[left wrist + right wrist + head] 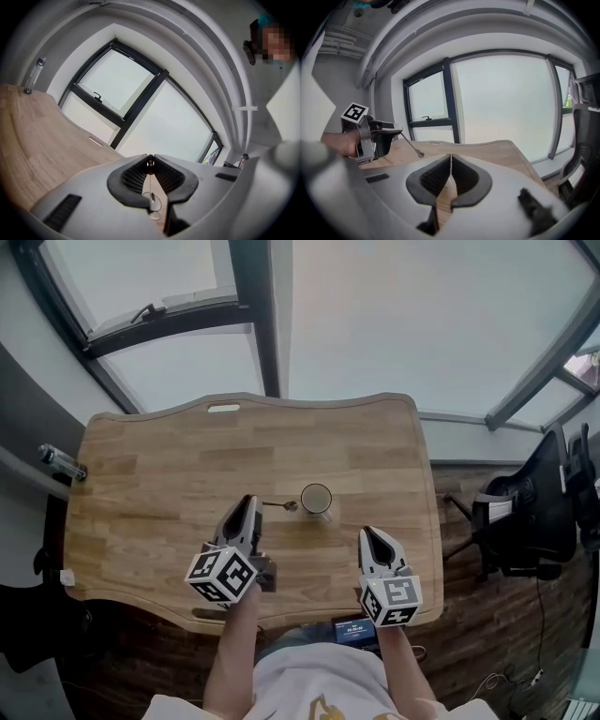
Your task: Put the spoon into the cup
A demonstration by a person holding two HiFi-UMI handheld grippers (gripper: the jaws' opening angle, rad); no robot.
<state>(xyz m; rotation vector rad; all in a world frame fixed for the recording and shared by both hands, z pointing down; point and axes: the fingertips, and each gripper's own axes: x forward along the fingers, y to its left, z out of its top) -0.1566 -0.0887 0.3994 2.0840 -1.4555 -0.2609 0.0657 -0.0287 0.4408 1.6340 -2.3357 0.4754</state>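
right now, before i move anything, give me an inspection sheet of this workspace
surface: wooden table with a slot cut near its far edge
job's things: cup upright near the table's middle; spoon not in it, its bowl just left of the rim
clutter: bottle at the table's left edge; small screen below the near edge
grippers: left gripper has its fingers shut on the spoon's handle; right gripper has its fingers together, holding nothing
cables: one cable on the floor at the right
surroundings: window beyond the table; office chair to the right
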